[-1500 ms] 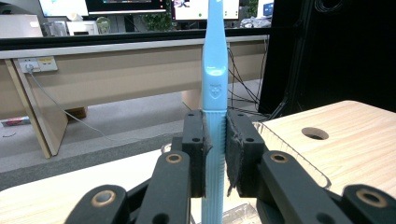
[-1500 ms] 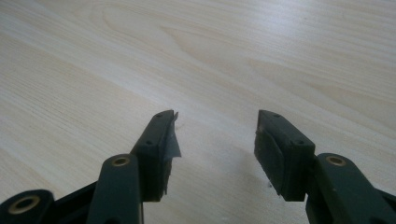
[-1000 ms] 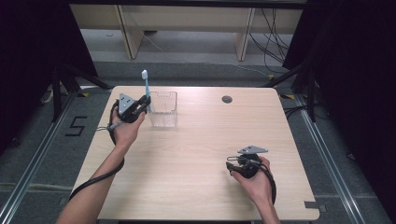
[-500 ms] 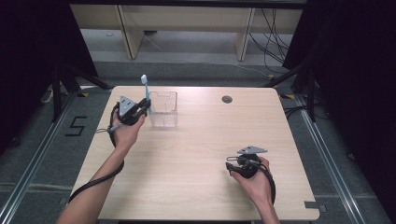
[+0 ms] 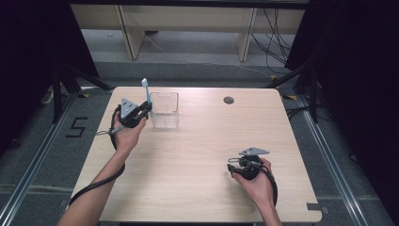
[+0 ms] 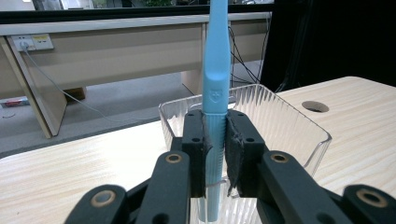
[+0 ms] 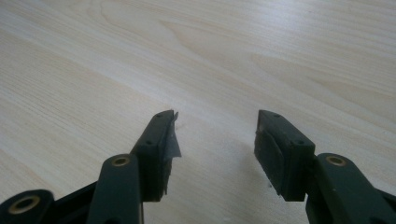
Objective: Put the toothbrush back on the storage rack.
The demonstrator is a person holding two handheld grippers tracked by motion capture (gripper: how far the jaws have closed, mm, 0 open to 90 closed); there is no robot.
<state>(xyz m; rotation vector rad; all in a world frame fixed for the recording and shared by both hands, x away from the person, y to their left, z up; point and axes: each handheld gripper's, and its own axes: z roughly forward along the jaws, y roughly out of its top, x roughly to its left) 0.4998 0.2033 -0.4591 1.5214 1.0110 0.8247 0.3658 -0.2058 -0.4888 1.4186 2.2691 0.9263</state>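
A light blue toothbrush (image 6: pixel 216 79) stands upright between the jaws of my left gripper (image 6: pixel 215 135), which is shut on its handle. In the high view the left gripper (image 5: pixel 141 110) holds the toothbrush (image 5: pixel 146 92) just left of a clear ribbed plastic cup (image 5: pixel 165 109) at the table's far left. In the left gripper view that clear cup (image 6: pixel 280 121) sits right behind the jaws. My right gripper (image 5: pixel 231 169) rests low over the table's near right; its jaws stand open (image 7: pixel 217 140) over bare wood with nothing between them.
The light wooden table (image 5: pixel 197 155) has a round cable hole (image 5: pixel 228 100) near its far edge. Beyond the table stand a wooden bench (image 6: pixel 116 42) and loose cables on the floor. Dark curtains flank both sides.
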